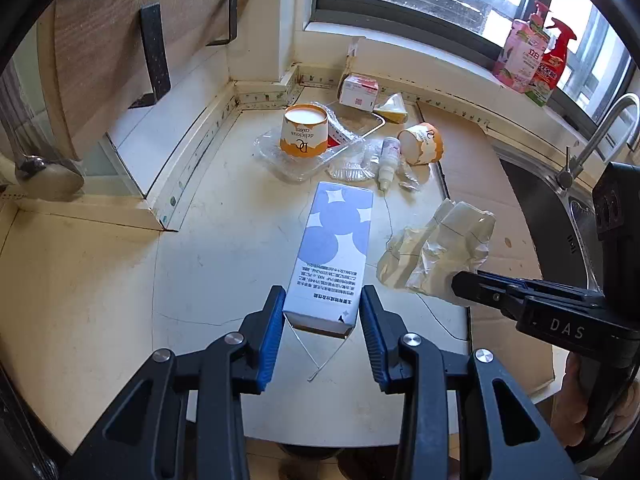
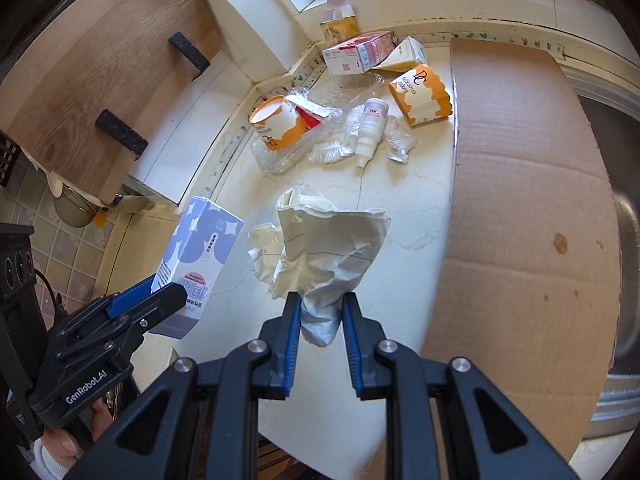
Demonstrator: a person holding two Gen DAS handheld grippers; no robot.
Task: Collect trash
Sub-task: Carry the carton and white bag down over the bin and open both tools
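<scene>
Left wrist view: left gripper (image 1: 322, 312) w/ fingers clamped on the near end of a blue-and-white carton (image 1: 332, 256), held over the bench (image 1: 100, 280). Right of the carton, the right gripper (image 1: 466, 286) pinches crumpled white paper (image 1: 436, 252). Beyond the carton: orange-and-white cake cup (image 1: 303, 130) in a clear plastic tray (image 1: 288, 160), small white bottle (image 1: 388, 158).

Right wrist view: right gripper (image 2: 320, 312), fingers closed on the crumpled white paper (image 2: 328, 248), lifted above the bench (image 2: 400, 208). Left of the paper, the carton (image 2: 196, 260) in the left gripper (image 2: 160, 292). Cardboard sheet (image 2: 528, 200) lies right of the paper.
</scene>
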